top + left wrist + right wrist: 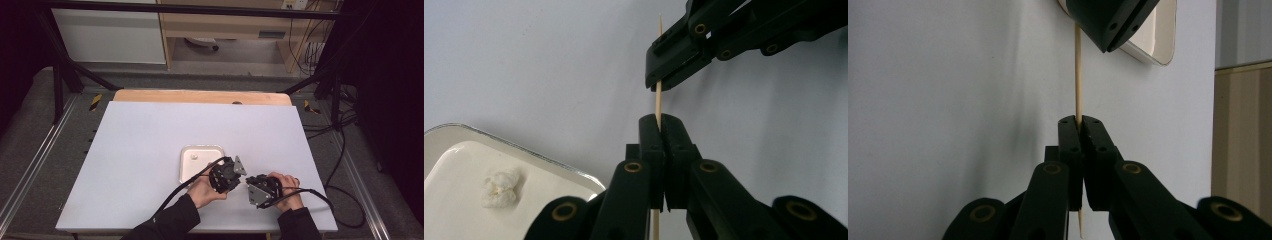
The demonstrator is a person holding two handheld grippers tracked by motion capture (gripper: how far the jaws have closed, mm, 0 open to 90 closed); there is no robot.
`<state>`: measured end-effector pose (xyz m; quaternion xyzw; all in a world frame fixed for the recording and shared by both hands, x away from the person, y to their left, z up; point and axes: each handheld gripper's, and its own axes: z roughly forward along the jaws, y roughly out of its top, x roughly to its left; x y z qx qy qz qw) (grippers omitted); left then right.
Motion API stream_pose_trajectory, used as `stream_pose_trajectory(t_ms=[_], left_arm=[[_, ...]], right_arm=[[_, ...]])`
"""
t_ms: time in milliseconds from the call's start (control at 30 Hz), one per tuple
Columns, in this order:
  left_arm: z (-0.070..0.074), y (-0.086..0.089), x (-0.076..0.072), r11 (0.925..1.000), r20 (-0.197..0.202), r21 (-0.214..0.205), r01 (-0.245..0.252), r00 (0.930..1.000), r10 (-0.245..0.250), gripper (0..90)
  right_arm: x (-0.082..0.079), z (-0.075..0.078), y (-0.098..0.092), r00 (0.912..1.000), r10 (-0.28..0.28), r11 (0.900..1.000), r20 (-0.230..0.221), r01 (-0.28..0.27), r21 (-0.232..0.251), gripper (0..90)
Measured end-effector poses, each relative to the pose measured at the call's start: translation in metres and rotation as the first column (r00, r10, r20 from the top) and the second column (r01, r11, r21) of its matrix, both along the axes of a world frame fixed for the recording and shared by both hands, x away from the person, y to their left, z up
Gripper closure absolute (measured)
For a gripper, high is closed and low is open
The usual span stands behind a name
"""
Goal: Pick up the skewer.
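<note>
White table [150, 150], dark lab behind. A thin wooden skewer [657, 97] is clamped by both grippers just above the tabletop: left gripper [659, 120] shut on one part, right gripper [1079, 121] shut on another, jaws pressed together on the stick. Risk: the skewer could be snapped or bent if the hands are twisted apart. A metal tray [549, 162] with a white lump [500, 187] sits just beside the left gripper; nothing blocks it.

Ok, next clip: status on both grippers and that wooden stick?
Left gripper and right gripper both shut on the wooden stick. Stick held off the table. White lump in tray; nothing blocking.
</note>
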<state>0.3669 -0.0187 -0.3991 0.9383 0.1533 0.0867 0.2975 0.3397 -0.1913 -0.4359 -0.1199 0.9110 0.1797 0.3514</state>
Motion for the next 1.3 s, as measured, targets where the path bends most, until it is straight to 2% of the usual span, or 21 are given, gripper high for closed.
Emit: stream_pose_trajectory(t_ms=[167, 233, 300, 333, 367, 467, 567, 700, 867, 1133, 1300], left_arm=[[0.0, 0.0, 0.001, 1.0, 0.0, 0.002, 0.002, 1.0, -0.002, 88.3], [0.0, 0.001, 0.001, 1.0, -0.002, 0.003, 0.002, 1.0, -0.002, 87.6], [0.0, 0.001, 0.002, 1.0, 0.002, 0.008, 0.004, 1.0, -0.004, 81.5], [0.002, 0.003, 0.003, 0.9998, 0.002, 0.02, -0.003, 1.0, 0.003, 77.0], [0.002, 0.003, 0.003, 0.9998, 0.002, 0.02, -0.003, 1.0, 0.003, 75.1], [0.004, 0.009, 0.006, 0.9985, 0.004, 0.055, -0.003, 1.0, 0.003, 69.9], [0.005, 0.011, 0.007, 0.9959, -0.009, 0.091, 0.006, 0.9999, -0.005, 69.1], [0.002, 0.01, 0.008, 0.9923, -0.038, 0.122, 0.019, 0.9992, -0.015, 71.2], [-0.003, 0.006, 0.008, 0.9875, -0.065, 0.153, 0.039, 0.9974, -0.029, 78.8], [-0.008, 0.002, 0.006, 0.9818, -0.075, 0.18, 0.061, 0.9961, -0.048, 87.0], [-0.01, 0.0, 0.004, 0.9799, -0.072, 0.19, 0.062, 0.9962, -0.049, 87.8]], right_arm=[[0.0, 0.001, 0.0, 1.0, 0.008, 0.9999, 0.003, -0.008, -0.009, 88.9], [-0.001, 0.001, -0.001, 0.9999, 0.006, 0.9999, -0.01, -0.006, -0.008, 89.2], [-0.002, 0.0, -0.001, 0.9999, 0.002, 0.9999, -0.016, -0.002, -0.013, 89.2], [-0.001, 0.001, -0.001, 1.0, 0.004, 0.9997, -0.007, -0.004, -0.024, 89.2], [-0.002, 0.0, -0.001, 1.0, 0.002, 0.9996, -0.007, -0.002, -0.028, 89.2], [-0.001, 0.0, -0.001, 1.0, -0.003, 0.9994, -0.002, 0.003, -0.034, 89.2], [-0.001, 0.0, 0.0, 1.0, -0.009, 0.9992, -0.004, 0.008, -0.039, 89.2], [-0.001, 0.0, 0.001, 1.0, -0.005, 0.9988, -0.001, 0.005, -0.049, 89.1], [-0.001, 0.001, 0.004, 1.0, 0.002, 0.9984, 0.004, -0.002, -0.056, 89.1], [-0.002, 0.001, 0.004, 0.9999, 0.012, 0.9978, 0.004, -0.012, -0.065, 89.2], [-0.002, 0.001, 0.004, 0.9998, 0.018, 0.9973, 0.007, -0.018, -0.071, 89.2]])
